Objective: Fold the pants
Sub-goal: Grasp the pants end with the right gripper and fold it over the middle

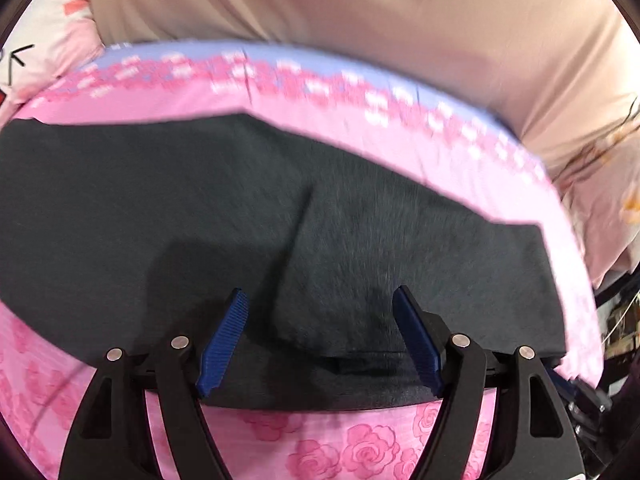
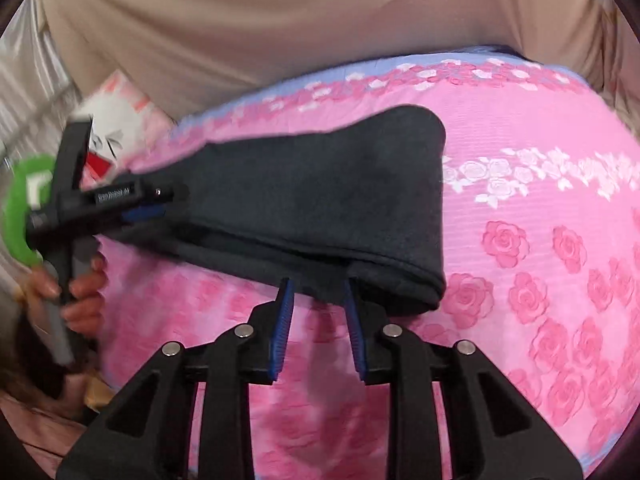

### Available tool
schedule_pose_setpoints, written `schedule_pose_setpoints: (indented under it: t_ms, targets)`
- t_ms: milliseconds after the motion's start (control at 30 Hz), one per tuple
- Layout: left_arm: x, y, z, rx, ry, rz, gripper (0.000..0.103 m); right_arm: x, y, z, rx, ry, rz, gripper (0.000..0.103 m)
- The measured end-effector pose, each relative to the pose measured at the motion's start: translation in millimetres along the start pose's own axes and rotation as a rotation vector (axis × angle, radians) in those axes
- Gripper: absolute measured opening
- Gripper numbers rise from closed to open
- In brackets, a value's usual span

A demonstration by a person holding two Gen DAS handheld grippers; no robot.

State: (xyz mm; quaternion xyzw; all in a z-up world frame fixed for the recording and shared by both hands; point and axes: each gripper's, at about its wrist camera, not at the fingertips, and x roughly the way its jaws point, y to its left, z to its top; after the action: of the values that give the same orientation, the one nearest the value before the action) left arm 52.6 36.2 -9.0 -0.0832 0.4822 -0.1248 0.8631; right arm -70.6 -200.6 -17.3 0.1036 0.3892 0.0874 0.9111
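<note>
Where the pants lie: dark pants (image 1: 240,208) folded flat on a pink rose-print bed (image 1: 360,448).
Left view only: left tongs (image 1: 320,336) spread wide above the pants' near edge, gripping nothing.
Right view only: right tongs (image 2: 318,312) narrowly apart at the folded hem, not pinching it; a hand (image 2: 80,292) holds the left tool.
Surroundings: beige fabric (image 2: 280,20) behind; pillow (image 2: 120,120) at left.
</note>
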Motion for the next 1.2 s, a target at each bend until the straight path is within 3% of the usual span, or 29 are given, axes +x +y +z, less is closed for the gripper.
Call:
schedule_pose_setpoints:
  t_ms: [33, 67, 100, 200, 267, 333, 433, 500, 600, 633, 667, 700, 733, 800, 900, 967, 1000, 1100, 1133, 1200]
  targets:
    - [2, -2, -2, 0.005, 0.0, 0.008, 0.072, -7, -20, -1, 0.039, -0.023, -0.052, 0.022]
    - [2, -3, -4, 0.012, -0.006, 0.017, 0.072, -9, -36, -2, 0.081, -0.024, -0.06, 0.011]
    - [3, -4, -5, 0.017, -0.009, 0.025, 0.073, -8, -48, -5, 0.126, -0.016, -0.052, 0.006]
    - [8, -7, -8, 0.038, -0.015, 0.051, 0.075, -9, -68, -15, 0.215, 0.004, 0.044, 0.007]
    - [9, -10, -11, 0.064, -0.017, 0.078, 0.075, -19, -56, -13, 0.174, -0.005, 0.037, 0.013]
    - [9, -10, -12, 0.069, -0.019, 0.083, 0.075, -35, -44, -6, 0.151, -0.037, 0.086, 0.013]
    - [2, -3, -10, 0.028, -0.03, 0.052, 0.075, -49, -26, 11, 0.119, -0.096, 0.143, 0.013]
    - [-12, 10, -5, -0.028, -0.079, 0.044, 0.075, -42, -14, 29, 0.082, -0.115, 0.143, 0.014]
    - [-30, 32, 1, -0.089, -0.145, 0.109, 0.075, -2, 36, 61, -0.058, -0.071, 0.149, 0.016]
    - [-36, 40, 2, -0.103, -0.16, 0.124, 0.075, 7, 53, 67, -0.1, -0.053, 0.162, 0.023]
    - [-44, 52, 2, -0.125, -0.174, 0.137, 0.075, 18, 71, 74, -0.15, -0.029, 0.177, 0.048]
    - [-50, 62, 1, -0.144, -0.183, 0.144, 0.075, 29, 88, 81, -0.205, -0.018, 0.181, 0.059]
    - [-55, 68, -1, -0.154, -0.188, 0.147, 0.075, 45, 114, 92, -0.305, -0.01, 0.181, 0.068]
    - [-65, 86, -5, -0.187, -0.202, 0.159, 0.075, 77, 141, 109, -0.439, 0.038, 0.168, 0.068]
    - [-72, 106, -11, -0.21, -0.202, 0.152, 0.075, 127, 155, 122, -0.613, 0.173, 0.187, 0.067]
    - [-75, 115, -15, -0.215, -0.2, 0.143, 0.075, 146, 153, 122, -0.727, 0.239, 0.195, 0.057]
    - [-76, 118, -16, -0.21, -0.196, 0.137, 0.075, 152, 149, 121, -0.755, 0.269, 0.212, 0.057]
    - [-73, 116, -19, -0.177, -0.181, 0.133, 0.075, 167, 127, 122, -0.709, 0.367, 0.316, 0.045]
    - [-72, 115, -19, -0.167, -0.179, 0.131, 0.075, 165, 126, 121, -0.693, 0.372, 0.335, 0.033]
    - [-67, 114, -17, -0.161, -0.174, 0.118, 0.075, 156, 128, 115, -0.707, 0.347, 0.32, 0.021]
